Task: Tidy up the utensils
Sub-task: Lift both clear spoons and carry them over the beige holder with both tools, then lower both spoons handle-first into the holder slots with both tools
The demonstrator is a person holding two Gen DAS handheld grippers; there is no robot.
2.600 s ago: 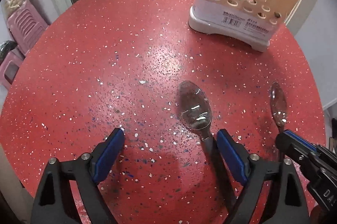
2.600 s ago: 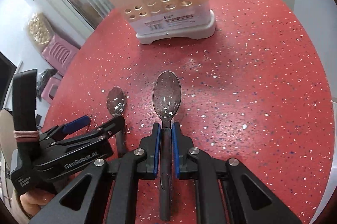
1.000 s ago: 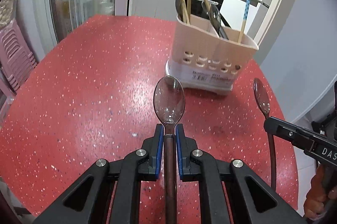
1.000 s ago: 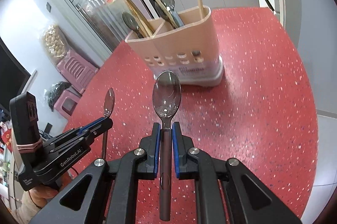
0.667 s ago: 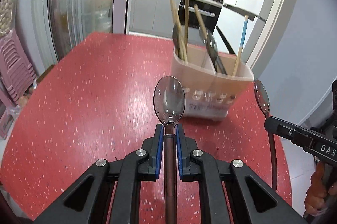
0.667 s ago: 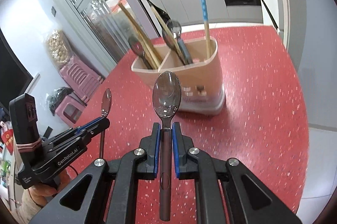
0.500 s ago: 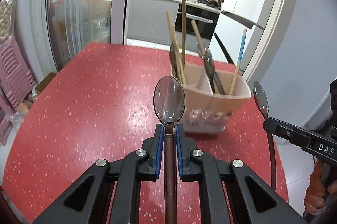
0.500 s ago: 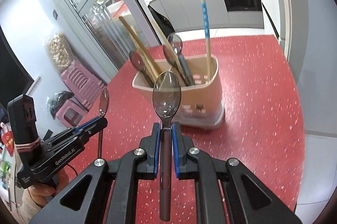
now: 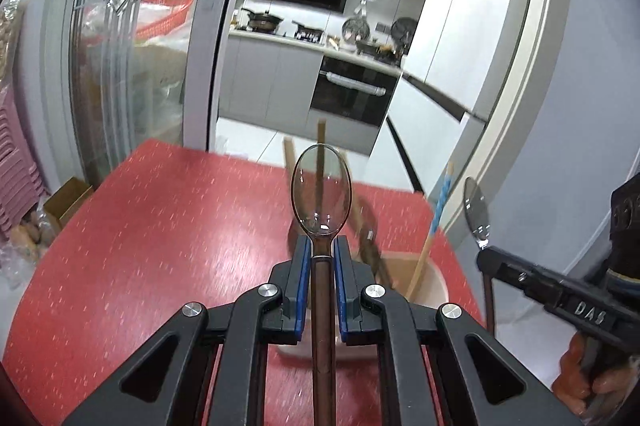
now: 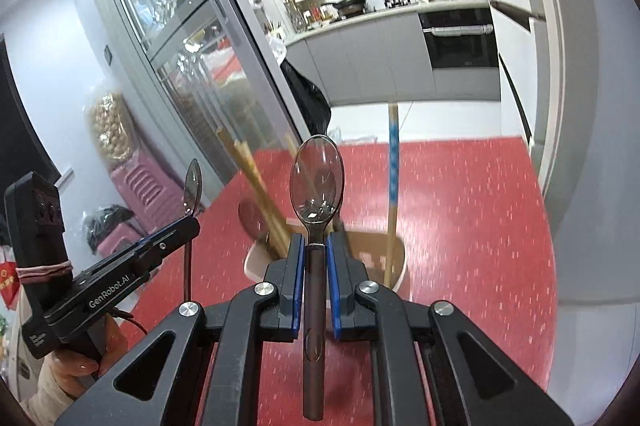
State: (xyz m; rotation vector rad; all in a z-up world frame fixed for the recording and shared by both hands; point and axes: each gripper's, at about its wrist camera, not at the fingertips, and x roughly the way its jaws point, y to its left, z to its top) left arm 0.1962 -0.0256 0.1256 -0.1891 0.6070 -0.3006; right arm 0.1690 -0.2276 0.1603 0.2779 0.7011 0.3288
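My left gripper (image 9: pixel 322 254) is shut on the neck of a clear brown spoon (image 9: pixel 322 190), held bowl-up above the red speckled table (image 9: pixel 140 246). Just beyond it stands the beige utensil holder (image 9: pixel 430 280), half hidden behind the fingers. At the right edge, my right gripper (image 9: pixel 486 260) carries a second spoon (image 9: pixel 476 210). In the right wrist view, the right gripper (image 10: pixel 316 250) is shut on that brown spoon (image 10: pixel 317 182), in front of the holder (image 10: pixel 398 266). To the left, the left gripper (image 10: pixel 192 222) holds its spoon (image 10: pixel 193 186) upright.
The holder contains wooden chopsticks (image 10: pixel 256 182), a blue-patterned chopstick (image 10: pixel 393 166) and dark spoons. Pink stools (image 10: pixel 144 182) and a cardboard box (image 9: pixel 68 202) sit on the floor past the table's left edge. Glass doors and a kitchen lie behind.
Both grippers have risen and tilted up with their spoons. The holder has dropped lower in both views and come closer, now partly behind the fingers.
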